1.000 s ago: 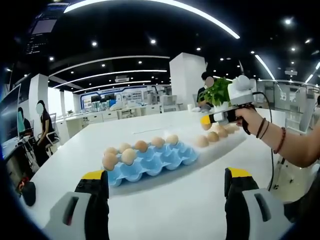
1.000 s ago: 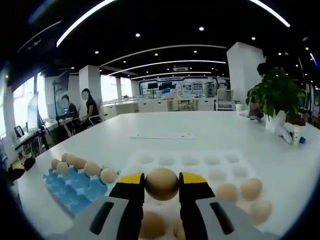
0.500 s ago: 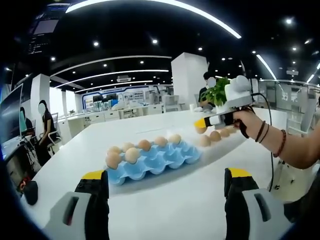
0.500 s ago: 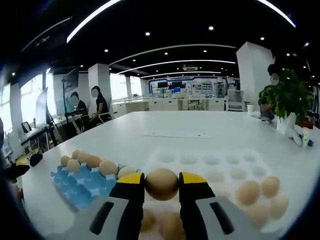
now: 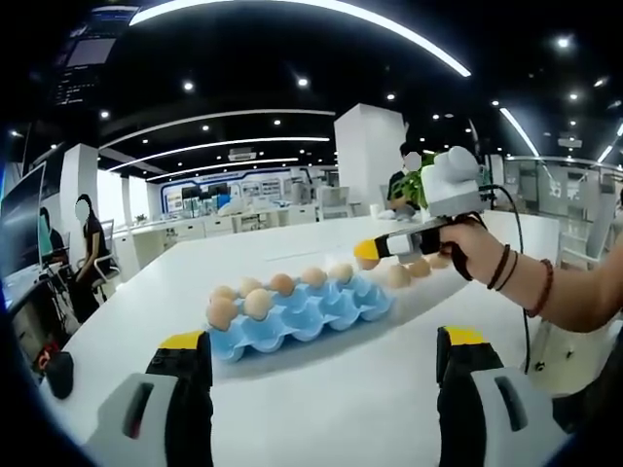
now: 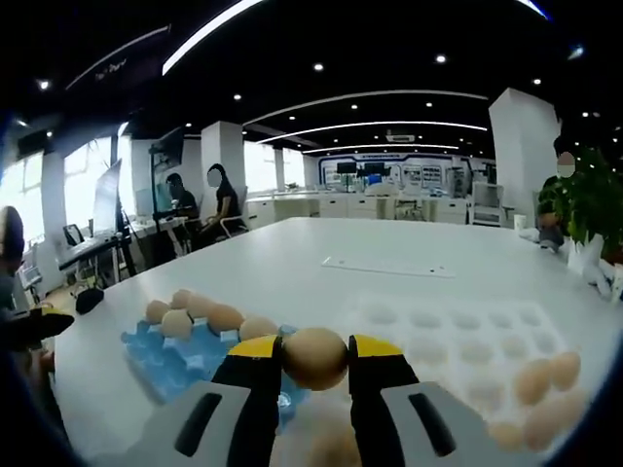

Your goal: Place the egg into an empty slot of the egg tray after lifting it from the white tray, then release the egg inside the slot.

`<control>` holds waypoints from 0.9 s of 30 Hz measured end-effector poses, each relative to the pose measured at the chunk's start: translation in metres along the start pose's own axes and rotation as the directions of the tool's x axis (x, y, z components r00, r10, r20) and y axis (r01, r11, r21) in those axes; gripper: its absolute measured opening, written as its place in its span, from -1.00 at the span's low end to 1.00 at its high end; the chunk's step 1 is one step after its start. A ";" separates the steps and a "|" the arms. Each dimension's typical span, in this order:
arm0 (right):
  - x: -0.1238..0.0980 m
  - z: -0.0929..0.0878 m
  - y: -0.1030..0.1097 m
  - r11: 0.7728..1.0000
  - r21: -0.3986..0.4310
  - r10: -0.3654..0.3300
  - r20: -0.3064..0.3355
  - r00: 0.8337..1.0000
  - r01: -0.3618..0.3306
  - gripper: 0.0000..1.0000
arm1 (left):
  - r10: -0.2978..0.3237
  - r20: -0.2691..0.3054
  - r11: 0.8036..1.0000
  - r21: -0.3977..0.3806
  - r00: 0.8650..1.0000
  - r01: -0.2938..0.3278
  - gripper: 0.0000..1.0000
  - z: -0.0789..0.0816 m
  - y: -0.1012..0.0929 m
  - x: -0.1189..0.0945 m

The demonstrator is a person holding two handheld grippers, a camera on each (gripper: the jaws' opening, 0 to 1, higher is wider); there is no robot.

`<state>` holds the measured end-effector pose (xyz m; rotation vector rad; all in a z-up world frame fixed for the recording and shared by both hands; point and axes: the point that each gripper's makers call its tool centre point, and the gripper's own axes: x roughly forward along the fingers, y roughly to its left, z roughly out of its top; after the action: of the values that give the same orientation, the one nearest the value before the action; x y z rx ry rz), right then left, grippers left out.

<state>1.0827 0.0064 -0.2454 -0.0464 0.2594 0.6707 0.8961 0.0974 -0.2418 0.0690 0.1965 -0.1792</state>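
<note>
The right gripper (image 6: 314, 362) carries an egg (image 6: 314, 357) clamped between its jaws, above the blue egg tray (image 6: 180, 356) at ten o'clock, bound for an empty slot. The left gripper (image 5: 321, 401) waits wide open over the bench (image 5: 331, 389).

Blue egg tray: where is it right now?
In the left gripper view the blue egg tray sits mid-table ahead of the open left gripper, just left of the right gripper; in the right gripper view it lies lower left, beside the white tray.

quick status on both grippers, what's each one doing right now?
Left gripper: open, jaws wide apart, holding nothing, above the white table.
Right gripper: closed on a brown egg, near the blue egg tray.
</note>
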 end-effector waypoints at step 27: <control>0.039 0.001 0.095 0.975 -0.109 0.194 -0.007 0.981 -0.193 -0.45 | 0.018 -0.004 1.000 -0.002 1.000 -0.018 0.94 0.000 0.012 -0.005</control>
<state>1.0532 0.1047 -0.2505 -0.1261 0.2245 0.8787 0.8937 0.1096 -0.2404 0.0688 0.1997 -0.1605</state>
